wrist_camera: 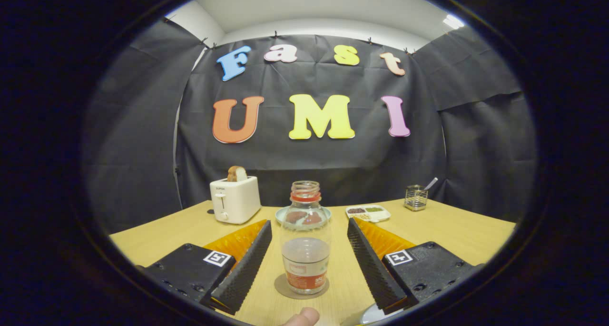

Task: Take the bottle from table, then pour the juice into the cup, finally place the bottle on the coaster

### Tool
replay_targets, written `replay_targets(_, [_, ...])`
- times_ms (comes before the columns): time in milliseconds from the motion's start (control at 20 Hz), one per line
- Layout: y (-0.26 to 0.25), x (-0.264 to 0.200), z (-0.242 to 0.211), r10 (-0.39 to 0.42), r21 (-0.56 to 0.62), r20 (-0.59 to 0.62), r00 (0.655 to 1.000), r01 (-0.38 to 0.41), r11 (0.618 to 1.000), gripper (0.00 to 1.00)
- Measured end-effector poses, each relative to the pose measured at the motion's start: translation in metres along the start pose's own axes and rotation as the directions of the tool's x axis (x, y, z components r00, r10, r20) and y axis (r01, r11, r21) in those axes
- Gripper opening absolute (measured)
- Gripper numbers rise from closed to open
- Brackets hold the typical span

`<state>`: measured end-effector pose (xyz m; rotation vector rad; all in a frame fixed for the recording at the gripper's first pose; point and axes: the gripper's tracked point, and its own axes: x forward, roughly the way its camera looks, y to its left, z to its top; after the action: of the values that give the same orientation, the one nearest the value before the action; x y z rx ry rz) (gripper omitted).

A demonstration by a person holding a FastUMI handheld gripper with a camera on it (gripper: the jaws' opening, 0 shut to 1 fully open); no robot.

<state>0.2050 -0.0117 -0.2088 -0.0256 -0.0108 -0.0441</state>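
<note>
A clear uncapped bottle (305,242) with a red neck ring and a red-and-white label stands upright on a round grey coaster (301,288) on the wooden table (456,231). It stands between my two fingers, which are spread wide and do not touch it. My gripper (309,233) is open around the bottle. A little liquid shows low in the bottle. A pale rounded rim (373,315), perhaps the cup, peeks out below the right finger. A fingertip of a person (302,317) shows just in front of the coaster.
Beyond the bottle lies a light plate (303,216) with red pieces on it. A white toaster (235,199) holding a bread slice stands at the back left. A divided snack dish (368,212) and a wire holder (416,197) with a utensil sit at the back right.
</note>
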Motion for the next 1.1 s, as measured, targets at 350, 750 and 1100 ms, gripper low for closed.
replay_targets(350, [-0.003,-0.041,0.037,0.032,0.019,0.024,0.999,-0.033,0.999,1.00])
replay_targets(750, [-0.007,-0.076,0.067,0.064,-0.008,0.006,0.998,-0.063,0.998,1.00])
replay_targets(1100, [-0.012,-0.113,0.138,0.052,0.023,0.048,0.997,-0.053,0.998,1.00])
